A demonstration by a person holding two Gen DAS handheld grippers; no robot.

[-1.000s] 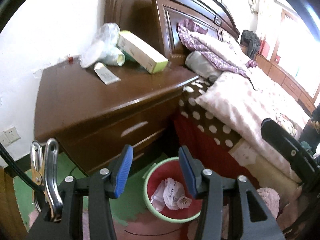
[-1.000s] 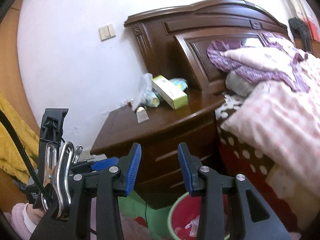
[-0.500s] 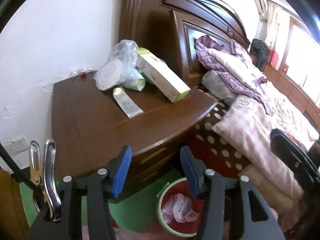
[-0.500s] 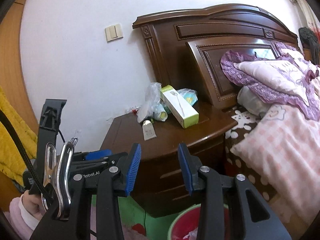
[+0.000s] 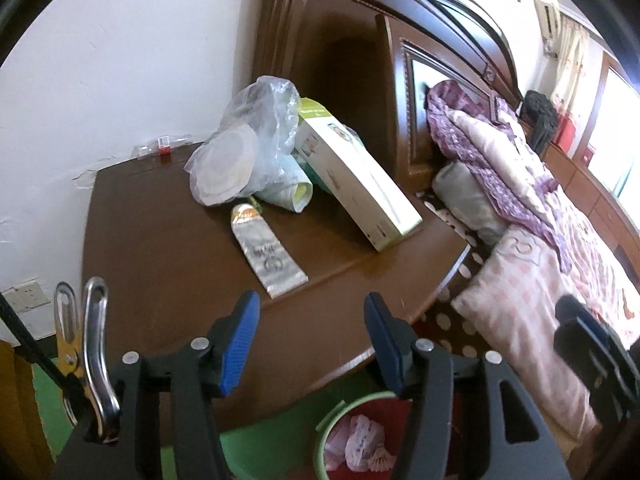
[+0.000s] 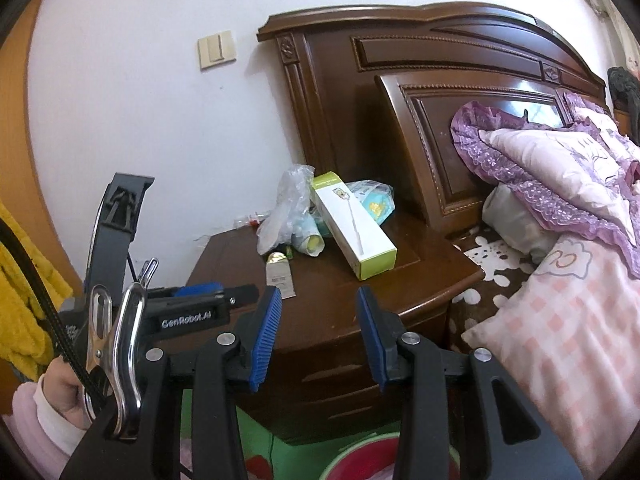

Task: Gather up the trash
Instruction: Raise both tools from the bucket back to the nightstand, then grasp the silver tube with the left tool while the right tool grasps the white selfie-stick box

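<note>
Trash lies on the brown nightstand [image 5: 168, 248]: a flattened silver tube [image 5: 266, 252], a crumpled clear plastic bag [image 5: 248, 152], a rolled pale cup [image 5: 292, 192] and a long white-and-green box [image 5: 356, 184]. My left gripper [image 5: 312, 340] is open and empty, hovering above the nightstand's front edge, just short of the tube. My right gripper [image 6: 318, 332] is open and empty, farther back, facing the nightstand [image 6: 400, 280]; the tube [image 6: 279, 274], the bag [image 6: 288, 208] and the box [image 6: 354, 224] show beyond it. A red bin with a green rim [image 5: 352, 436] holds crumpled wrappers on the floor below.
The bed with a pink checked quilt [image 5: 532, 304] and purple pillows [image 6: 560, 152] stands right of the nightstand. The dark headboard [image 6: 440, 80] rises behind. A blue-green packet [image 6: 374, 202] lies behind the box. The left gripper's body [image 6: 188, 312] shows at the right view's left. The floor is green [image 5: 260, 440].
Both grippers have risen and moved toward the nightstand; its top and the trash now look larger and closer. The bin has slid to the bottom of both views. Both jaws stayed open.
</note>
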